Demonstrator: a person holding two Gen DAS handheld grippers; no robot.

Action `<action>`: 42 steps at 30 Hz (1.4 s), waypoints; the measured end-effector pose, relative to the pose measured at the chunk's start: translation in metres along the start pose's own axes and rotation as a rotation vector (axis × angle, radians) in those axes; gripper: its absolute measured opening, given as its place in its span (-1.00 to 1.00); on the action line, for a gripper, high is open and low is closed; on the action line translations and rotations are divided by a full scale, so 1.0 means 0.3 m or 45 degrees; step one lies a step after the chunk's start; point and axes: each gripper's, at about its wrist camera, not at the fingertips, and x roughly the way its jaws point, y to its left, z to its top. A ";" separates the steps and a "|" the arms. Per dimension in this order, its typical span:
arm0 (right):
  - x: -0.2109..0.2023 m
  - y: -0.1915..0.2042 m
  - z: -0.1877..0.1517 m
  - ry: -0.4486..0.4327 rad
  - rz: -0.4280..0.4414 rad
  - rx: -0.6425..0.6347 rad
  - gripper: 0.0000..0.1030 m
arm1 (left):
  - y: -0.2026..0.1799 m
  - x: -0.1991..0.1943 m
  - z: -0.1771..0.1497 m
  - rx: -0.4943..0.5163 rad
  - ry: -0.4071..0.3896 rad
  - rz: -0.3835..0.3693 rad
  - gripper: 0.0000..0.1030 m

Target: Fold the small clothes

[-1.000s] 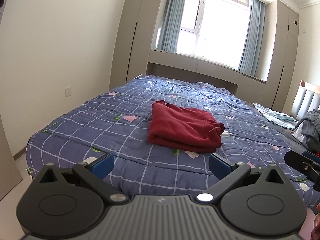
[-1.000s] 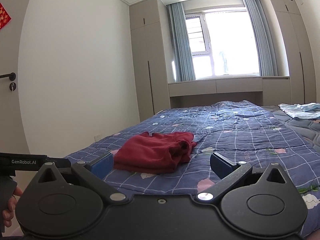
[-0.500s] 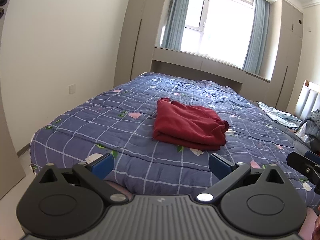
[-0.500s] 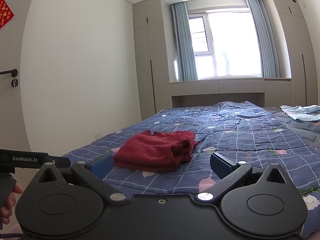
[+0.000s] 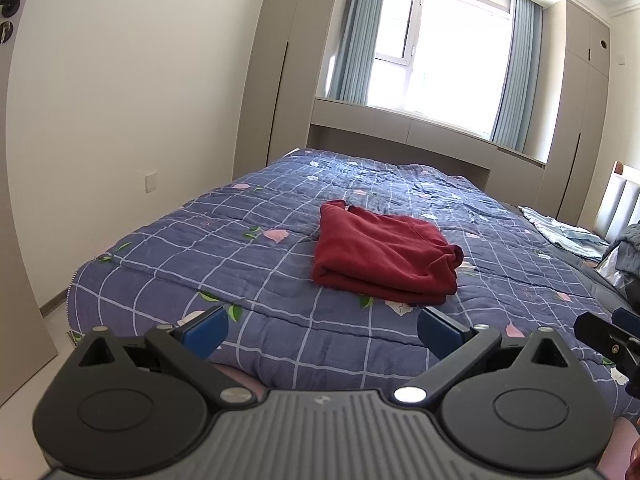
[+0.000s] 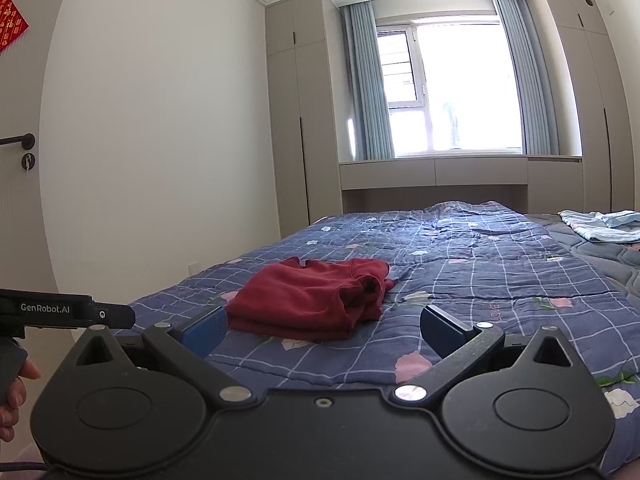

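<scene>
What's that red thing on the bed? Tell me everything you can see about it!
The dark red fleecy garment looks soft and thick. It is folded into a chunky, roughly rectangular bundle of several layers, with a rumpled opening bunched at its right end. It lies flat on the blue checked flowery quilt, near the bed's left side. Only the quilt touches it; the left gripper and right gripper are open and short of it.

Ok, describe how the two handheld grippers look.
Left gripper: black linkage arms, silver pivot screws, blue finger pads, ribbed grey body. Right gripper: same black arms and blue pads, smooth black body. "GenRobot.AI" is printed in white on the left unit's side.
</scene>
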 end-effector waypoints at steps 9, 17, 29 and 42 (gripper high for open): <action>0.000 -0.002 -0.002 0.000 -0.002 0.002 0.99 | -0.002 -0.001 -0.001 0.002 0.001 0.001 0.99; -0.003 -0.005 -0.005 0.002 -0.003 0.004 0.99 | -0.003 -0.001 -0.005 -0.003 0.007 0.005 0.99; 0.002 -0.008 -0.015 0.000 -0.010 0.005 0.99 | -0.033 -0.027 0.001 0.011 -0.054 0.115 0.99; 0.010 -0.007 -0.019 0.005 -0.009 0.002 0.99 | -0.039 -0.027 -0.006 0.022 -0.056 0.121 0.99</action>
